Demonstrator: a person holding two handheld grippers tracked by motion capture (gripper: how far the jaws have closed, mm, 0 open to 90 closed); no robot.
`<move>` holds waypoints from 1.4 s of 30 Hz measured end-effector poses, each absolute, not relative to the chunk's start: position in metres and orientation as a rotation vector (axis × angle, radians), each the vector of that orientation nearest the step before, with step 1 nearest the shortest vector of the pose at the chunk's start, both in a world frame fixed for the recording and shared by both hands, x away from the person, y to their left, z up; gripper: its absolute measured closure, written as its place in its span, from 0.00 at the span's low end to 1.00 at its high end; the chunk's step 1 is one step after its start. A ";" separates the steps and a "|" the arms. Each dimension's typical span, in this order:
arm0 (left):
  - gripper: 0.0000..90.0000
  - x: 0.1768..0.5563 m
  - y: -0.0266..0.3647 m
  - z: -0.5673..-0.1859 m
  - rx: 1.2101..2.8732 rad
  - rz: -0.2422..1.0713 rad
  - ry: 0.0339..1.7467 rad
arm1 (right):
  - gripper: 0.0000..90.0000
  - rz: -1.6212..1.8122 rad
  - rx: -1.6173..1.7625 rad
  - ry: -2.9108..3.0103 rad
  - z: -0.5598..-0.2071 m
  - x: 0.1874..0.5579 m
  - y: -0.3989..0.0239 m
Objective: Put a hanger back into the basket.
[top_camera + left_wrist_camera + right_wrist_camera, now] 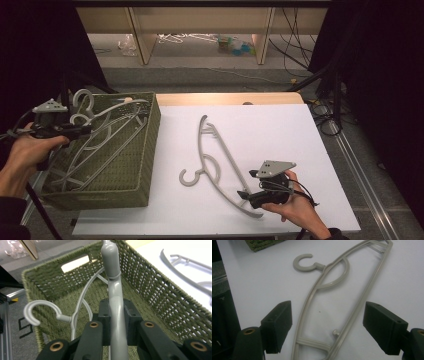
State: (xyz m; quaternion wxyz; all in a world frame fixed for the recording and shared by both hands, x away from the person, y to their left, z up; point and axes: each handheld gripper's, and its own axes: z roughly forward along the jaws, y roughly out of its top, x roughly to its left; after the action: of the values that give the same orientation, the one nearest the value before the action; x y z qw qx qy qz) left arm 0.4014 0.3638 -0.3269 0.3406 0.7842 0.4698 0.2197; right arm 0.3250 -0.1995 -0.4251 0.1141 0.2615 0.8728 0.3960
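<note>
The work in hand looks like moving grey plastic hangers between the woven green basket (145,150) and the white table (280,135), and each side needs its own care. The left gripper (75,131) sits at the basket's left rim with its jaws pinching the held hanger (115,315) on a curved bar, the piece rising straight up between the pads in the left gripper view. A second basket hanger (41,312) lies just beside it with its hook over the rim, so the lift should go slowly and straight, watching that the 2 pieces do not snag on each other or on the weave. The right gripper (247,192) hovers at the near end of the table hanger (215,160), which lies flat on the white surface, hook toward the basket. Its jaws are spread wide, straddling both rails in the right gripper view without touching them. A good grasp here would probably close on 1 rail only, near the crossbar, with the pads low enough to catch the thin plastic rather than skid over it.
</note>
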 end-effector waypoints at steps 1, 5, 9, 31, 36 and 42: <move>0.87 0.401 0.364 -0.327 2.041 0.572 1.222 | 0.27 1.162 0.768 2.558 -0.425 0.325 -0.199; 0.87 0.412 0.354 -0.336 2.110 0.553 1.198 | 0.27 1.156 0.764 2.562 -0.426 0.325 -0.200; 0.87 0.423 0.348 -0.349 2.179 0.599 1.228 | 0.27 1.152 0.761 2.572 -0.426 0.324 -0.199; 0.87 0.444 0.362 -0.379 2.241 0.648 1.347 | 0.28 1.140 0.760 2.591 -0.429 0.325 -0.197; 0.87 0.443 0.371 -0.400 2.236 0.664 1.422 | 0.28 1.142 0.758 2.594 -0.429 0.324 -0.197; 0.64 0.432 0.376 -0.392 2.079 0.735 1.484 | 0.28 1.139 0.763 2.589 -0.430 0.326 -0.197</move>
State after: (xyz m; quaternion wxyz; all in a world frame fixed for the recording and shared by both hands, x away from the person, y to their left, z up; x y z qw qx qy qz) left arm 0.4323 0.3758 -0.3917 0.2397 0.7593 0.5421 0.2686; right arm 0.3257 -0.1974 -0.4304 0.1059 0.2589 0.8788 0.3865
